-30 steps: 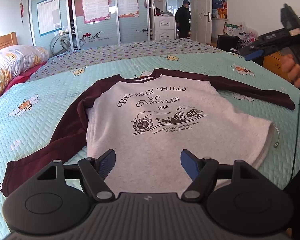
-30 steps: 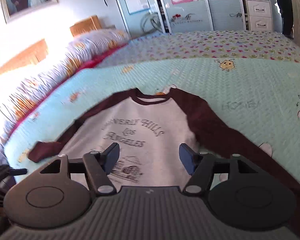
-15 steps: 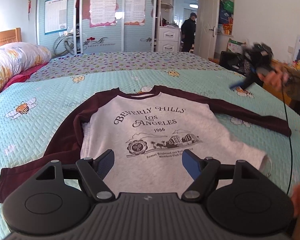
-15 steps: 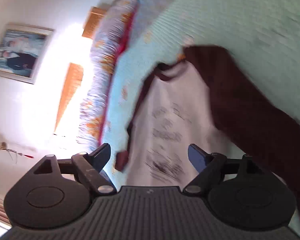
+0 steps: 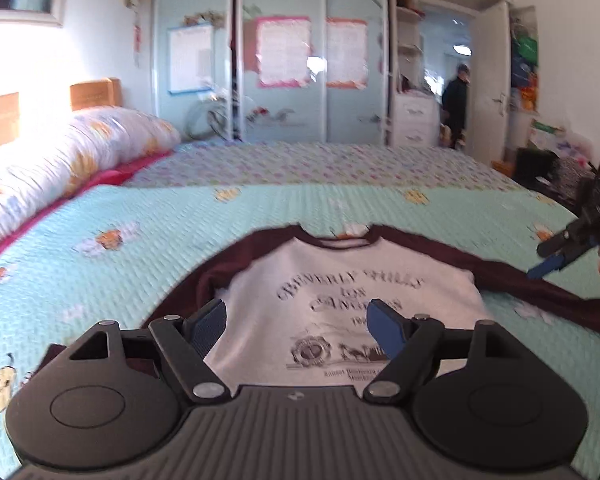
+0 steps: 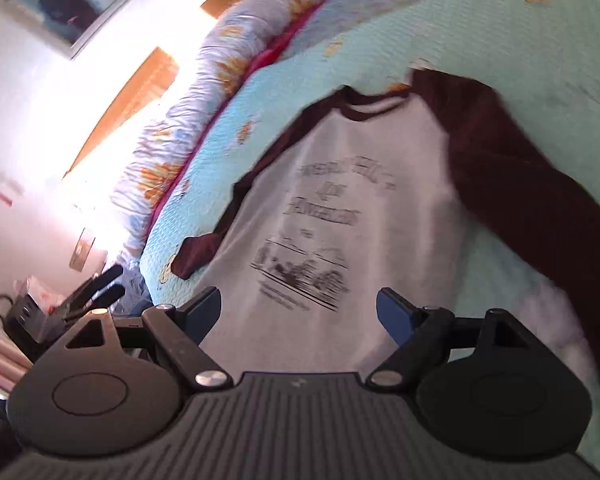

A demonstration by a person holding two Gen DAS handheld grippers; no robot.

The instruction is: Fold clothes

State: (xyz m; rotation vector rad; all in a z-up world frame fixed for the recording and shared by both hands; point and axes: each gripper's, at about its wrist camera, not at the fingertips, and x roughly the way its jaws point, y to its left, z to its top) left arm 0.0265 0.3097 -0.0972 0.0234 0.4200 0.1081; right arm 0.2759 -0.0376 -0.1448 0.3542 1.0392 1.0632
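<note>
— Where do the two grippers stand?

— The left gripper (image 5: 296,322) hangs low over the hem end of the shirt (image 5: 340,300), level, its blue-padded fingers (image 5: 384,330) spread wide and holding nothing. The right gripper (image 6: 299,314) is rolled to one side above the same garment, fingers likewise parted and empty; from the left wrist view it shows at the bed's right edge (image 5: 562,250), above the right sleeve.

— And the shirt?

— A grey raglan with maroon sleeves, spread face up on the turquoise bee-print quilt (image 5: 140,236), collar pointing away, both sleeves stretched outward. The print reads, possibly, "Beverly Hills Los Angeles", though blur smears the letters.

— What surrounds it?

— A rolled floral duvet (image 5: 60,160) along the left side, a mirrored wardrobe (image 5: 284,80) beyond, and a dark-clad person (image 5: 456,106) in the doorway. Nothing lies on the shirt.
</note>
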